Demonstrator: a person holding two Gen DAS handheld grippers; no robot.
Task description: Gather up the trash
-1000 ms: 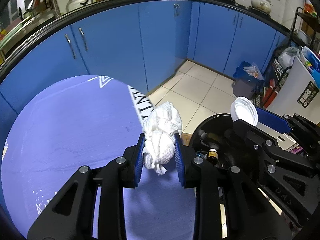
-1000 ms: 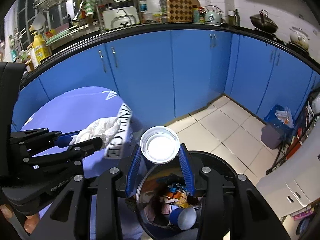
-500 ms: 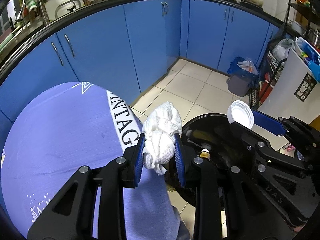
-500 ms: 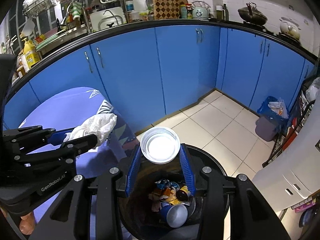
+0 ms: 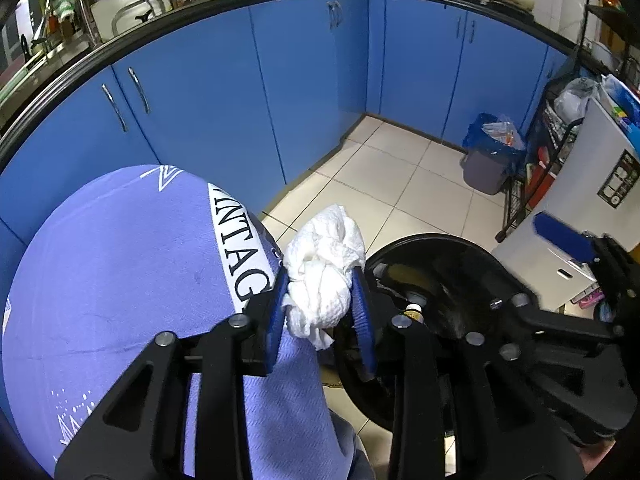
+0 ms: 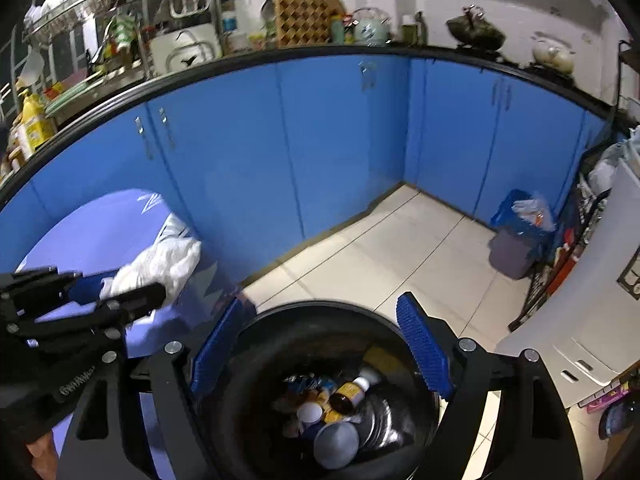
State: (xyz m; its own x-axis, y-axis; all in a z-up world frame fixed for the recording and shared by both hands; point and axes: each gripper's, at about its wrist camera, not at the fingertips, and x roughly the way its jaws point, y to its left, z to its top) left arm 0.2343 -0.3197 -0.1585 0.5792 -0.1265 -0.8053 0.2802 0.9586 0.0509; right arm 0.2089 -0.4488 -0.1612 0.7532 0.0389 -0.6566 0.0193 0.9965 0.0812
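**Right wrist view: one piece dropped, the tissue is next**

Right wrist view shows my right hand-held gripper empty above the black bin, its jaws having just been opening. My left hand-held gripper clamps the crumpled white tissue, which sits just beside the bin's rim. Next, I judge, I carry it over the opening and release.

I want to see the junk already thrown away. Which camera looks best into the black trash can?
The right wrist view: it looks straight down into the black trash can, showing a brown bottle and cups. The left wrist view shows mostly its rim and dark inside.
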